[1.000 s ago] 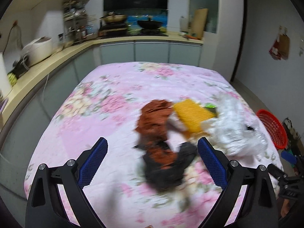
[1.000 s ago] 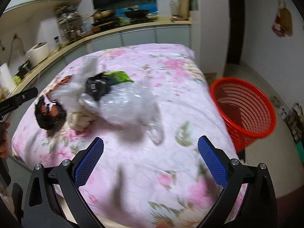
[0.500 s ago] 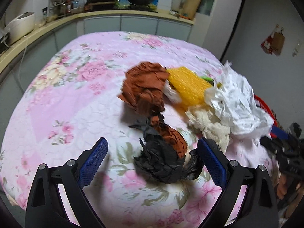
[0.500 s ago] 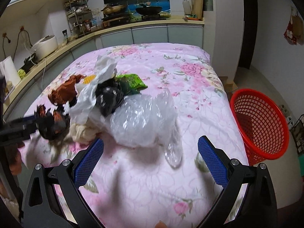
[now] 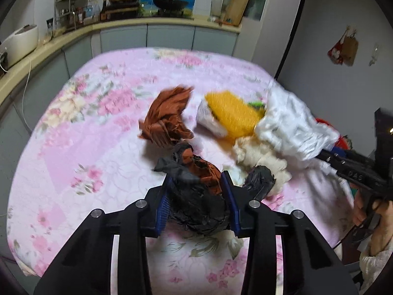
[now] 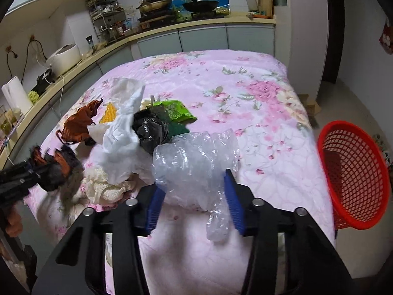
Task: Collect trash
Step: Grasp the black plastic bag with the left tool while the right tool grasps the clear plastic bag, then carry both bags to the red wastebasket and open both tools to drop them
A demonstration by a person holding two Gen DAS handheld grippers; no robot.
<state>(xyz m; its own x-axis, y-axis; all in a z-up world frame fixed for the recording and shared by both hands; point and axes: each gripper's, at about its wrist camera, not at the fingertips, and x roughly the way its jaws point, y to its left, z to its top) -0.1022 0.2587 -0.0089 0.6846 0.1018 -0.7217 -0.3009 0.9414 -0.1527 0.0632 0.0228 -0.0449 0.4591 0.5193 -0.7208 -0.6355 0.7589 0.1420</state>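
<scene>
A heap of trash lies on the pink floral table [image 5: 73, 147]. My left gripper [image 5: 197, 196] is shut on a crumpled black and orange bag [image 5: 196, 186]; this bag also shows in the right wrist view [image 6: 56, 169]. My right gripper [image 6: 194, 201] has closed around a clear plastic wad [image 6: 194, 169], its pads touching both sides. Beyond lie a brown bag [image 5: 169, 120], a yellow wrapper [image 5: 233, 113], white plastic [image 6: 125, 132], a black bag [image 6: 149, 130], a green packet [image 6: 176, 110] and cream mesh [image 6: 103, 186].
A red mesh basket [image 6: 353, 179] stands on the floor right of the table. A kitchen counter [image 6: 73, 66] with a rice cooker [image 6: 63, 56] runs along the left and back. The person's hand [image 5: 375, 211] holding the right gripper shows at the left view's right edge.
Both grippers have moved forward into the heap and closed: the left on the black and orange bag, the right on the clear plastic wad. Both were open before.
</scene>
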